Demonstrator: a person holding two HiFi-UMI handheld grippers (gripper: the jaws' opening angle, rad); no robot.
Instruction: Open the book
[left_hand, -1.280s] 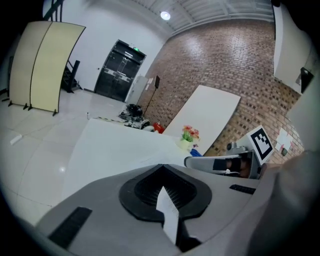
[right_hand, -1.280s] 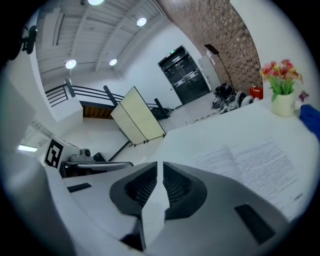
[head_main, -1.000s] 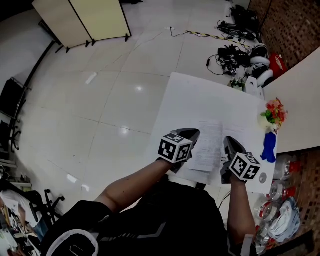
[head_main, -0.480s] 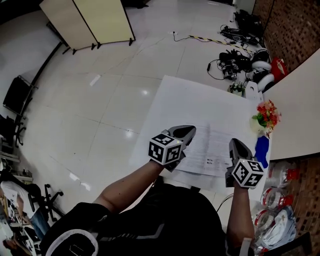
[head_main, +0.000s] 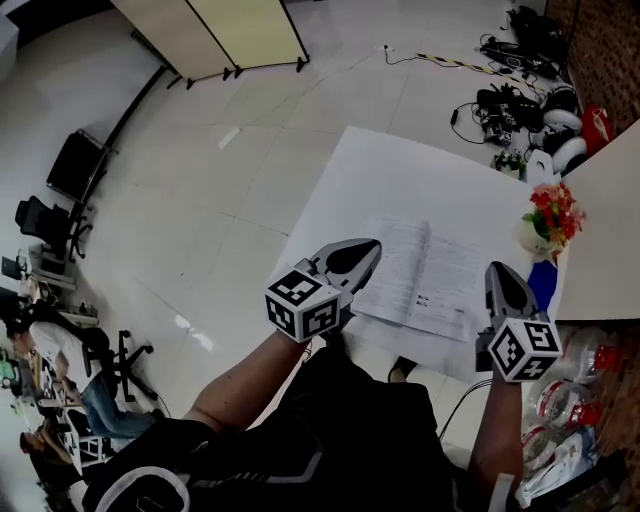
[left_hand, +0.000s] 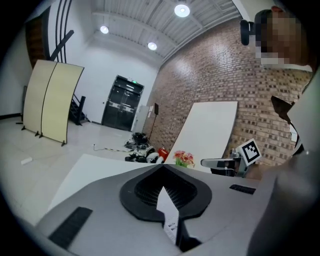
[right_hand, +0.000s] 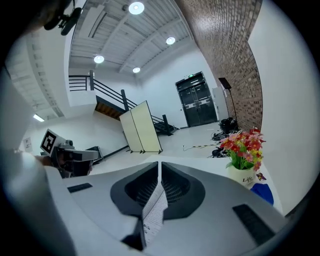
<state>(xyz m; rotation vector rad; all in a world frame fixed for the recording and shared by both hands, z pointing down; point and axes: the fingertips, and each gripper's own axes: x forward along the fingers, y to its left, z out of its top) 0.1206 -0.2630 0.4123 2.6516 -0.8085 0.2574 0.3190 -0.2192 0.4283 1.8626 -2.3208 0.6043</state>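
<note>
Only thing I can actually read is "Life" on the white flower pot (right_hand: 243, 178) (could be more to it, can't tell). The book (head_main: 420, 275) pages are full of print, way too small to make out. Same for the green sign (left_hand: 134, 80) above the dark double door.

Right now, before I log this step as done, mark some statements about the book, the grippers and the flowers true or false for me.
1. The book is open, with printed pages showing. True.
2. The left gripper is empty. False: the left gripper is shut on the left-hand page.
3. The right gripper is shut on the right-hand page. True.
4. The flower pot stands at the book's left side. False: the flower pot stands at the book's right side, near the right gripper.
</note>
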